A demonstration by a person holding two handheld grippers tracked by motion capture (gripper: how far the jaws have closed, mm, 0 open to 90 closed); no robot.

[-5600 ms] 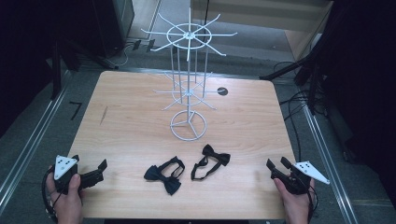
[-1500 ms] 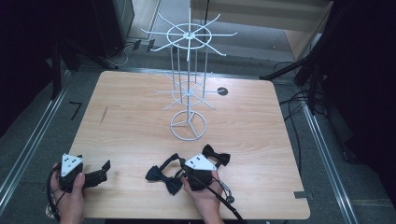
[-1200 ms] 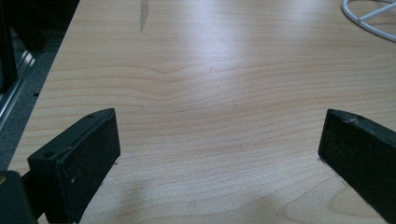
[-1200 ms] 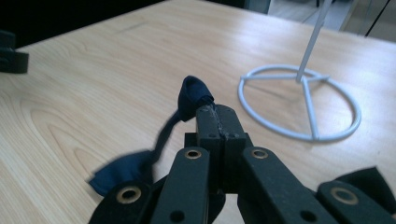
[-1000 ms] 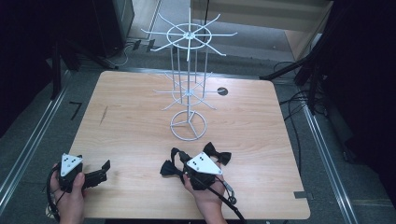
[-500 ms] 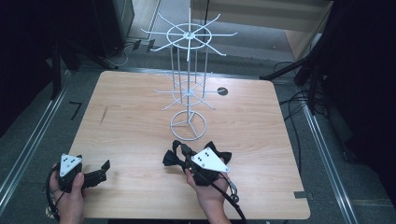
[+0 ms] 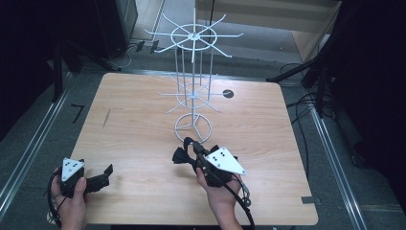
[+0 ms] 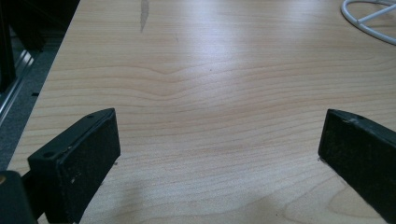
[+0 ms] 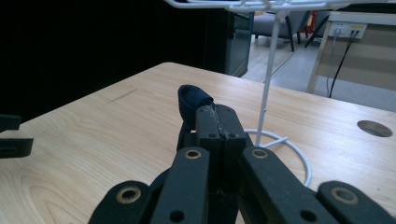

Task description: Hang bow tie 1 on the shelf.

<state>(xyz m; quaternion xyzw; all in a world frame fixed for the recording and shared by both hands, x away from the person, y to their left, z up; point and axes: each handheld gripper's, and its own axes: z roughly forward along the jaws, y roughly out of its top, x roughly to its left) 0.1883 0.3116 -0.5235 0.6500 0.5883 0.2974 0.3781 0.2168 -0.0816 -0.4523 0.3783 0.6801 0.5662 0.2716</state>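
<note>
A dark bow tie (image 7: 183, 154) is clamped in my right gripper (image 7: 197, 160), which is shut on it just in front of the white wire stand's base ring (image 7: 193, 127). In the right gripper view the navy fabric (image 9: 192, 99) sticks up past the closed jaws, above the tabletop, with the stand's pole (image 9: 267, 79) behind. Where a second bow tie lay, my right hand and the grey plate (image 7: 225, 160) cover the spot. My left gripper (image 7: 104, 174) rests at the front left edge, open, with bare wood between its pads (image 8: 86, 144).
The wire stand (image 7: 193, 36) has two tiers of bare hooks and rises at the table's middle back. A round hole (image 7: 228, 93) sits in the tabletop right of it. Metal rails run along both table sides. The left gripper's jaw tip (image 9: 11, 135) shows far left.
My right gripper came from the front right edge to the bow ties, shut on the left one and carried it toward the stand's base. The left gripper stayed put.
</note>
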